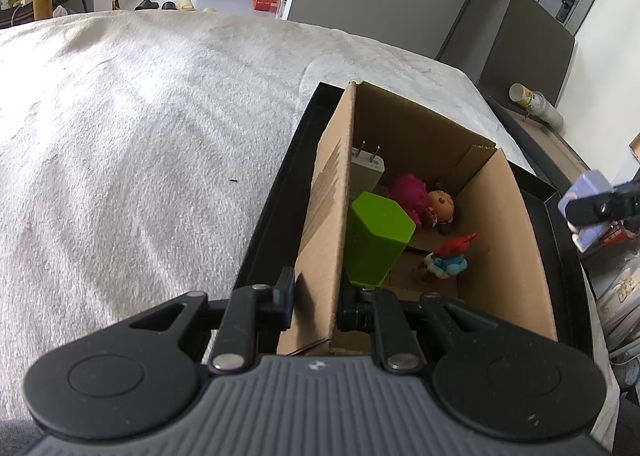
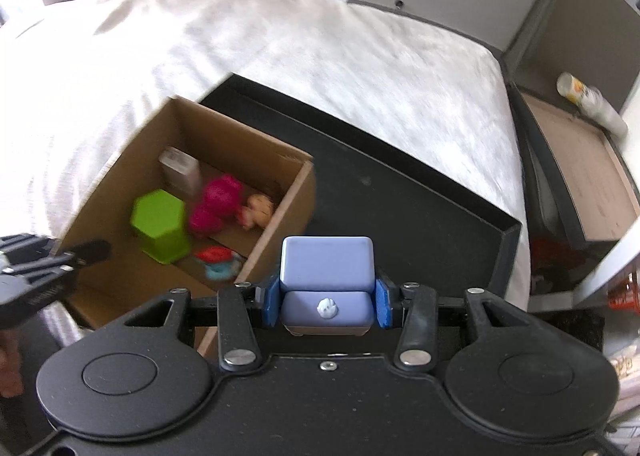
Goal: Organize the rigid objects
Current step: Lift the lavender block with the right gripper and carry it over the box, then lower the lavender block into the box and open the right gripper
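Note:
A brown cardboard box point(image 1: 504, 216) stands in a black tray point(image 1: 276, 192) on the bed. Inside lie a green hexagonal block point(image 1: 376, 240), a white plug adapter point(image 1: 366, 172), a magenta toy point(image 1: 408, 196), a small doll head point(image 1: 442, 206) and a red-blue figure point(image 1: 450, 256). My left gripper point(image 1: 316, 304) is shut on the box's left wall. My right gripper point(image 2: 326, 302) is shut on a lavender box-shaped object point(image 2: 326, 276), held above the tray to the right of the cardboard box point(image 2: 280, 216). The right gripper with it shows in the left wrist view point(image 1: 596, 208).
A white fuzzy blanket point(image 1: 140, 136) covers the bed. The black tray's bare floor point(image 2: 400, 208) lies right of the box. A wooden ledge with a plastic bottle point(image 2: 592, 104) runs along the right side. Clutter lies lower right.

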`<state>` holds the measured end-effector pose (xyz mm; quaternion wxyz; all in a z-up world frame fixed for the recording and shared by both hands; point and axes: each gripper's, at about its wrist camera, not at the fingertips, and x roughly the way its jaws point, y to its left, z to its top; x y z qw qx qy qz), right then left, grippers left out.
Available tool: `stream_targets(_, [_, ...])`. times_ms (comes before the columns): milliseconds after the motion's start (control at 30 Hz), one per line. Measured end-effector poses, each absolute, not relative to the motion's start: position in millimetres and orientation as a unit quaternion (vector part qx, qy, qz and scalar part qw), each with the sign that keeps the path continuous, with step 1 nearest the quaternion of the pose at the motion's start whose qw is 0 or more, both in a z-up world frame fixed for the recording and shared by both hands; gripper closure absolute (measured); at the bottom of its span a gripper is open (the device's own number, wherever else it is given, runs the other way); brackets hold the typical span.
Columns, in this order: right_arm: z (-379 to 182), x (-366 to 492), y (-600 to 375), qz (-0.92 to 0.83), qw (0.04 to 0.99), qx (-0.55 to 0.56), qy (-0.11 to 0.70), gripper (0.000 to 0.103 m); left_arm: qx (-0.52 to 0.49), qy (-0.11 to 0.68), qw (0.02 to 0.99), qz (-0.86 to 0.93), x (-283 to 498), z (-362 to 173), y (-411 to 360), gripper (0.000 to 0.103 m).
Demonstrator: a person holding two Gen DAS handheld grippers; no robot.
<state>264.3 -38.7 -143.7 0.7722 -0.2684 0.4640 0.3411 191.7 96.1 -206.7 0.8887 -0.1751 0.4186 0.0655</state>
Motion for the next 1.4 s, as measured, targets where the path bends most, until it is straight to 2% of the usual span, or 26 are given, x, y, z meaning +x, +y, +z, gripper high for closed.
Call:
stream_targets(433, [-127, 232, 5, 0.393, 0.757, -0.263, 0.452, 0.059, -0.175, 0.417, 0.89, 0.062, 192, -207, 97, 0.086])
stream_targets(1400, [-212, 218, 43, 0.414, 0.69, -0.237, 0.544, 0.059, -0.195, 0.422, 0.884, 0.06, 193, -209, 103, 0.085])
